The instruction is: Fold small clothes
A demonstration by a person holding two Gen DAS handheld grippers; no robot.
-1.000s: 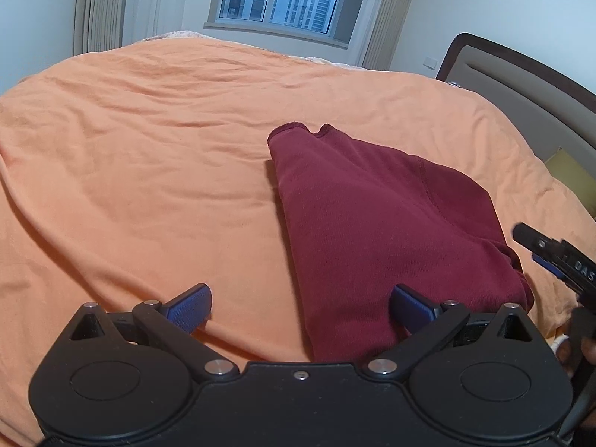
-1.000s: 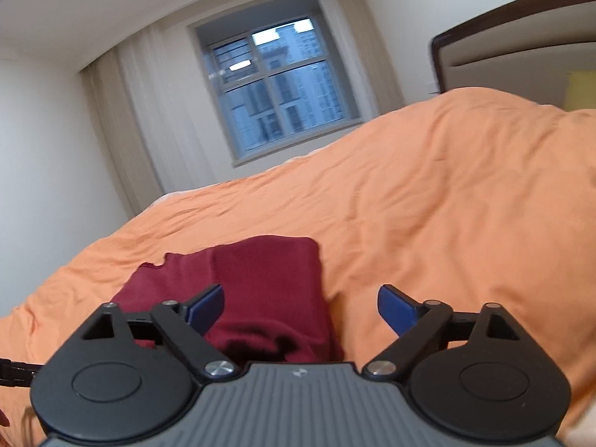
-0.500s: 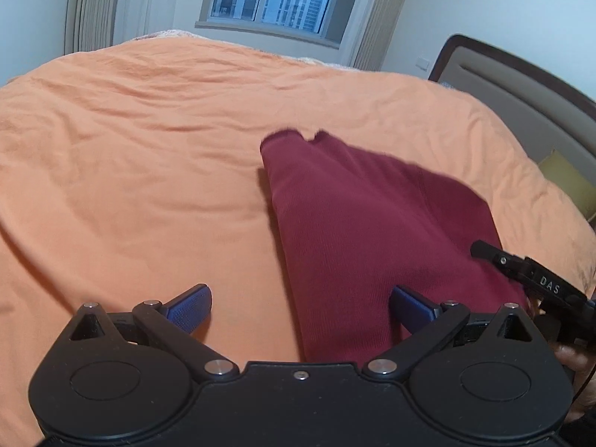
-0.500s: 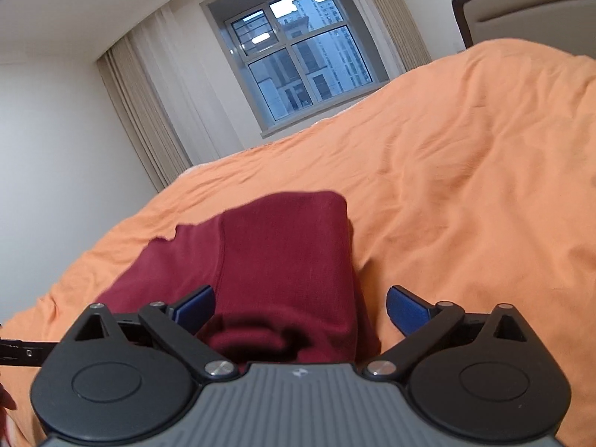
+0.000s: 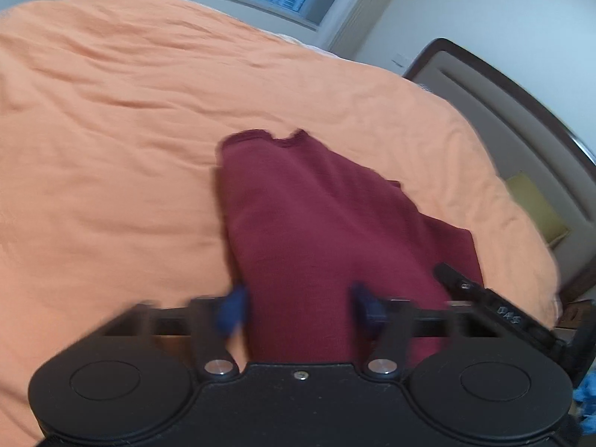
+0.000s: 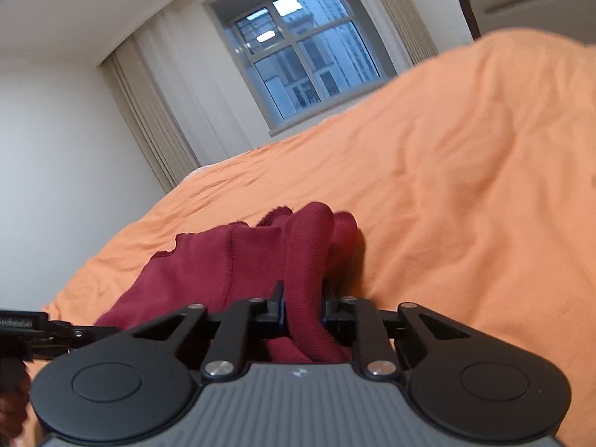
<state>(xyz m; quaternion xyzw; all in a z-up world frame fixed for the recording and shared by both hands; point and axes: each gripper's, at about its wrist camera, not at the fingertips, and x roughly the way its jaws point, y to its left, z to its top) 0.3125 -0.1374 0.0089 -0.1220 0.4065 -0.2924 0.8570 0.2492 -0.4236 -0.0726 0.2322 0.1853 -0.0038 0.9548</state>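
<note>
Maroon garment [image 5: 327, 231], knit and part-folded, lying on the orange bedspread [image 5: 111, 149] toward the near edge of the bed, long axis running away from the left wrist camera. Far end showing a raw notched edge; near end reaching down between the fingers of the left claw [image 5: 301, 307]. Seen from the right wrist, bunched into upright folds [image 6: 305, 260], one thick ridge of cloth rising straight out of the right claw [image 6: 303, 311].

Right claw closed tight on that ridge, black fingers pressed against the cloth from both sides, fabric spilling behind them onto the grey ribbed body. Left claw partly closed, blue pads [image 5: 232, 309] blurred with motion, standing either side of the near end of the garment; whether squeezing the cloth or just short of it, cannot tell. Right claw also visible at the right of the left wrist view as a black arm with white lettering [image 5: 495, 305], touching the garment's right edge.

Beyond the garment, wrinkled bedspread filling most of both views. Dark-framed padded headboard [image 5: 514, 111] at the right, with a yellowish cushion [image 5: 536, 208] tucked against it. Window [image 6: 301, 63] with grey-blue buildings outside, flanked by pale curtains [image 6: 156, 126], on the far wall. Scrap of something blue [image 5: 585, 406] at the lower right edge, too cut off to identify
</note>
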